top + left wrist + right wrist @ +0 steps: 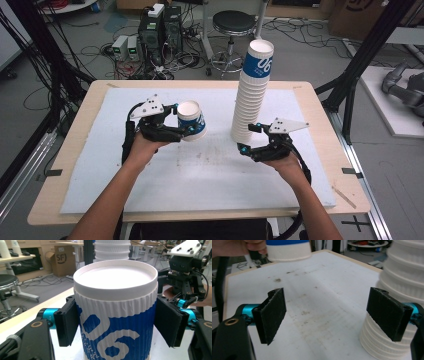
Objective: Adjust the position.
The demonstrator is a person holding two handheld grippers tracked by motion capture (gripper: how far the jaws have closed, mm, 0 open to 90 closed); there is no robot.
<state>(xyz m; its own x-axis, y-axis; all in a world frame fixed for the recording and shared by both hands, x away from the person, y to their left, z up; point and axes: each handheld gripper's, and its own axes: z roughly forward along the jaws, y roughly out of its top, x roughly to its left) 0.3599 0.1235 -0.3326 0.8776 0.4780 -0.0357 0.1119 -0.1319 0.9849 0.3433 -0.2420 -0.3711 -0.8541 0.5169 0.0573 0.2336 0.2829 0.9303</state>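
Black jaws of the left gripper (117,325) pinch a paper cup (115,312) from both sides, pressing on its ribbed blue-and-white sleeve. Seen from above, that cup (191,120) is held clear of the table, tipped so its white end faces the camera, just left of the tall stack of cups (252,95). The right gripper (334,315) has its jaws spread wide with nothing between them; one jaw sits just beside the base of the stack (397,305), though I cannot tell whether it touches.

My reading is that one cup has been separated from the stack and is being carried off, while the right gripper waits by the stack's foot, perhaps to steady it. The next move likely calls for setting the cup down on the white mat (200,170) without crushing it.

It is a light cup with a corrugated sleeve, a smooth white rim and large white numerals on blue, and it looks undented.
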